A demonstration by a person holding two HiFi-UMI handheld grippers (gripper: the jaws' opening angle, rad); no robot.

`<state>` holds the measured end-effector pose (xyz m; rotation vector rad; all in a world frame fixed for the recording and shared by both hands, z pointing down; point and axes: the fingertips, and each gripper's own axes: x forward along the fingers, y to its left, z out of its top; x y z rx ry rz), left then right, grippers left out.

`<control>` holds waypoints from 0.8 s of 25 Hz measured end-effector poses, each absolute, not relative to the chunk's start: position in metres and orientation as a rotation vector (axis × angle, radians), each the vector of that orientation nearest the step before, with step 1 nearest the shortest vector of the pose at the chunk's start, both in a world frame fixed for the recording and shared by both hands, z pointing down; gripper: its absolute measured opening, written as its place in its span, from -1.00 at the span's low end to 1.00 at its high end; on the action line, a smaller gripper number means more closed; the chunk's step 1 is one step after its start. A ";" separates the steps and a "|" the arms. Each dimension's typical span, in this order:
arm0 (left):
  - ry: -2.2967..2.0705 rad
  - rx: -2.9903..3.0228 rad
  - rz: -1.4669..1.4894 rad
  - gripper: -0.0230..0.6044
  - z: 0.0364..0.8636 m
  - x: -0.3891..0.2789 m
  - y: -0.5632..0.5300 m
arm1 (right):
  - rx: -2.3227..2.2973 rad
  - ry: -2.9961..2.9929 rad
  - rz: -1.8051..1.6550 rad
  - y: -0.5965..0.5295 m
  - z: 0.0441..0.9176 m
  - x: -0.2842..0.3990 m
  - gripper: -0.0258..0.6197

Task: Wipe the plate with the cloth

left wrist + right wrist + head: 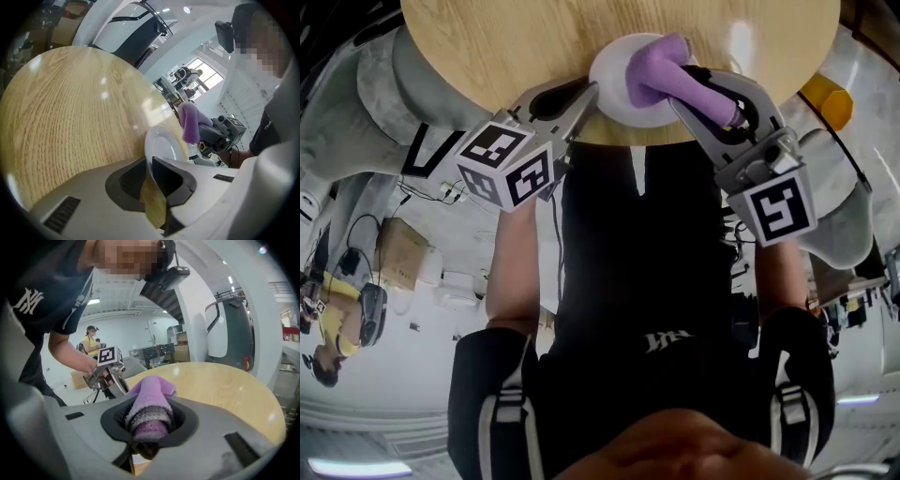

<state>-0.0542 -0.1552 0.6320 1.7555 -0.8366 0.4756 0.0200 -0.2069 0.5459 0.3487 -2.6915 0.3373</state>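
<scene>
The plate (161,145) is gripped by its near rim in the left claw (149,161), whose jaws are closed down to a narrow gap on the thin edge. The plate is held at the near edge of the round wooden surface (534,47), and it appears tilted rather than flat. The purple cloth (150,404) is bunched and clamped firmly in the right claw (147,420), with its free end sticking out past the jaws. From the head view the cloth is seen over the plate's face, though firm contact cannot be confirmed. Both grips are judged to be in place, so the wiping itself is what remains. How much has been wiped cannot be told, as no marks are visible on the plate.
</scene>
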 end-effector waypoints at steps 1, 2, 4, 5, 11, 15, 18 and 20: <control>-0.844 1.755 0.471 -0.76 0.631 -0.057 -0.152 | 0.336 -2.672 0.317 -0.201 0.550 0.012 -0.62; -0.850 1.754 0.468 -0.76 0.631 -0.059 -0.149 | 0.320 -2.639 0.302 -0.194 0.558 0.003 -0.62; -0.856 1.751 0.461 -0.77 0.633 -0.061 -0.148 | 0.266 -2.548 0.258 -0.183 0.577 -0.011 -0.62; -0.859 1.751 0.459 -0.77 0.635 -0.061 -0.149 | 0.239 -2.510 0.227 -0.180 0.585 -0.018 -0.62; -0.882 1.766 0.460 -0.77 0.638 -0.058 -0.155 | 0.190 -2.385 0.047 -0.186 0.609 -0.039 -0.63; -0.894 1.769 0.466 -0.77 0.638 -0.058 -0.155 | 0.168 -2.322 -0.016 -0.186 0.617 -0.036 -0.63; -0.897 1.769 0.464 -0.78 0.638 -0.058 -0.156 | 0.168 -2.302 -0.023 -0.188 0.617 -0.029 -0.63; -0.895 1.768 0.463 -0.78 0.638 -0.058 -0.157 | 0.175 -2.290 -0.019 -0.190 0.618 -0.020 -0.63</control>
